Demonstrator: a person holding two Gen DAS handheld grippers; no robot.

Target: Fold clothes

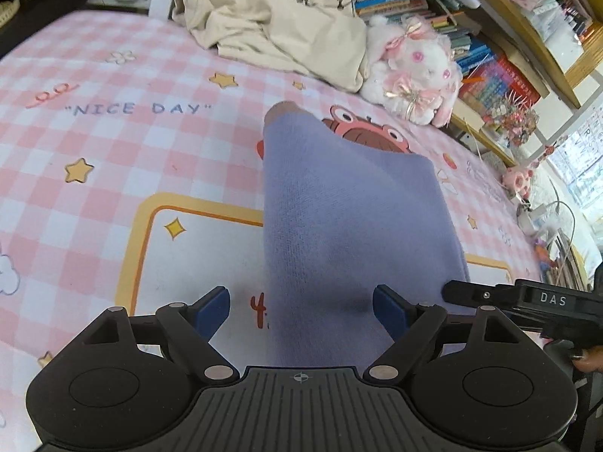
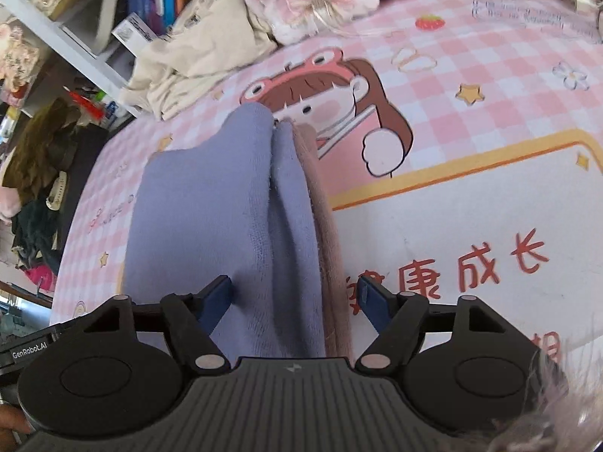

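Both grippers' fingers wide apart, straddling the lavender garment.

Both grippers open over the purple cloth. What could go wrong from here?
1. The purple cloth lies in stacked folds with a pinkish layer at one edge. A closing right gripper may pinch only some layers, so the fold slips apart.
2. The left gripper straddles smooth cloth with no clear edge between its fingers; it may close on a bunch of fabric.
3. The beige garment and plush toy sit just beyond; a forward sweep might drag them.
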